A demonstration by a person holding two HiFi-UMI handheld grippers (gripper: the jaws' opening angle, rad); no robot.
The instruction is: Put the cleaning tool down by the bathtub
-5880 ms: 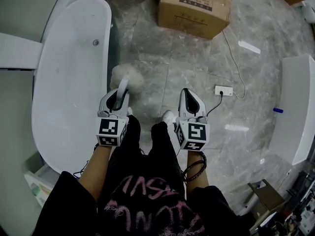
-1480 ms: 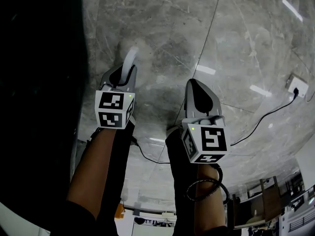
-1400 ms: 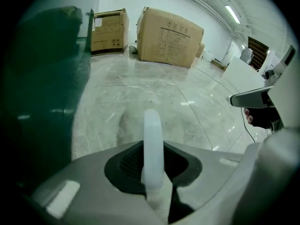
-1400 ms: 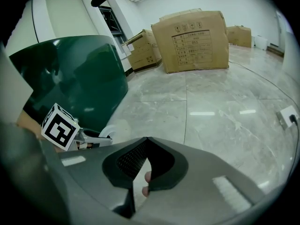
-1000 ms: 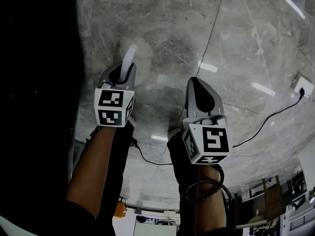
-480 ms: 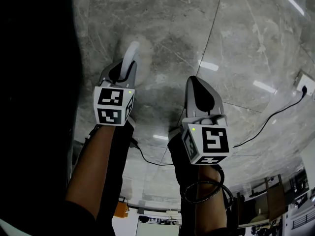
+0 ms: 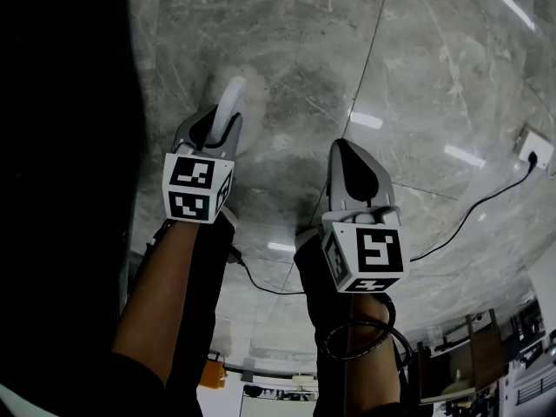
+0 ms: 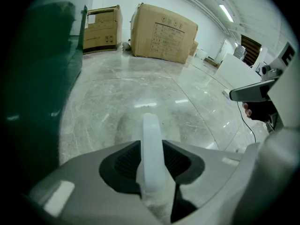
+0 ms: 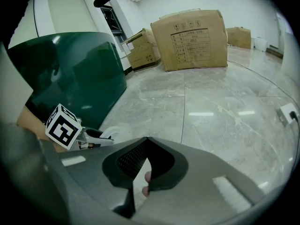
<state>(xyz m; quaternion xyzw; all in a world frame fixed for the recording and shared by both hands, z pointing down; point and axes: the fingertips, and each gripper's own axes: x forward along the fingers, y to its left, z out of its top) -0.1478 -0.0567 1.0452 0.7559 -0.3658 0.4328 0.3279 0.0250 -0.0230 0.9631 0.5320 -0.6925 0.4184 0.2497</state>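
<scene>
The cleaning tool has a white handle [image 7: 230,102] and a pale fluffy head [image 7: 233,75] low over the grey marble floor. My left gripper [image 7: 213,133] is shut on that handle [image 8: 151,130], and the fluffy head [image 8: 123,128] shows just past the jaws. The bathtub's dark wall [image 7: 61,189] rises right beside it on the left [image 8: 37,78]. My right gripper [image 7: 352,165] hangs a little to the right, shut with nothing in it [image 9: 147,142]. From the right gripper view I see the left gripper's marker cube [image 9: 63,124] against the tub [image 9: 70,74].
Two cardboard boxes [image 8: 164,32] [image 8: 101,29] stand at the far end of the floor. A wall socket block [image 7: 532,150] with a black cable [image 7: 460,220] lies to the right. A white cabinet [image 8: 236,67] stands right of the boxes.
Compared with some seconds ago, the view has dropped close to the floor beside the tub. Over the last second both grippers stay almost still; the left one drifts slightly left.
</scene>
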